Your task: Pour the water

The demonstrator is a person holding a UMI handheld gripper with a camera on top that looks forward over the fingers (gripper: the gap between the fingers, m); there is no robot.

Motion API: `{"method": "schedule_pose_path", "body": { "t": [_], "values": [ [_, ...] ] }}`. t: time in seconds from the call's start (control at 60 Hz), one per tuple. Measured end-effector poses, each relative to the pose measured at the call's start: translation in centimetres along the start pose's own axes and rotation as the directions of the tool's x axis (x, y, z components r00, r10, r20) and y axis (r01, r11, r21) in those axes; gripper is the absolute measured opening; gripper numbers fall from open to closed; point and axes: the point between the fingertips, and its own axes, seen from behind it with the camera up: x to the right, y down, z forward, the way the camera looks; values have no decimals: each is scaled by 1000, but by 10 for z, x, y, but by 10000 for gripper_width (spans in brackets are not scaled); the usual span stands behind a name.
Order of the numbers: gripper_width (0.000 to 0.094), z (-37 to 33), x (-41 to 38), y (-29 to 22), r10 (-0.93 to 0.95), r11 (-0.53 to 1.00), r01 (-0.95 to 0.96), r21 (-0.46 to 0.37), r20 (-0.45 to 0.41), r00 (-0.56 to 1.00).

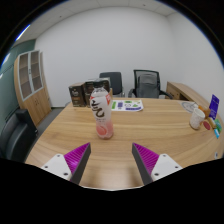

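A clear plastic bottle [101, 113] with a white cap and a pink base stands upright on the wooden table [140, 125], beyond my fingers and a little left of their midline. A clear cup [197, 114] stands far off near the table's right end. My gripper [112, 158] is open, its two magenta pads spread wide with only bare tabletop between them. Nothing is held.
Dark boxes [82, 93] and a coloured sheet [128, 104] lie at the table's far side. Black office chairs [146, 83] stand behind it, another chair [17, 134] at the left. A wooden cabinet [33, 84] lines the left wall. Small items [214, 120] sit at the right end.
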Motion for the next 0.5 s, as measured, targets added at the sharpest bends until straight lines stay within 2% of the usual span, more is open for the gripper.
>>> {"method": "schedule_pose_path", "body": {
  "t": [0.167,0.3,0.35,0.417,0.5],
  "values": [
    [861,81,-31,-45,1,994,0,113,-7,1000],
    [805,125,-33,-74,-2,984,9,176,-36,999],
    [721,135,-32,-79,6,982,2,188,-44,999],
    [506,144,-28,-83,23,979,-11,204,-59,998],
    [472,147,-27,-85,20,976,-5,219,-67,998]
  ]
}}
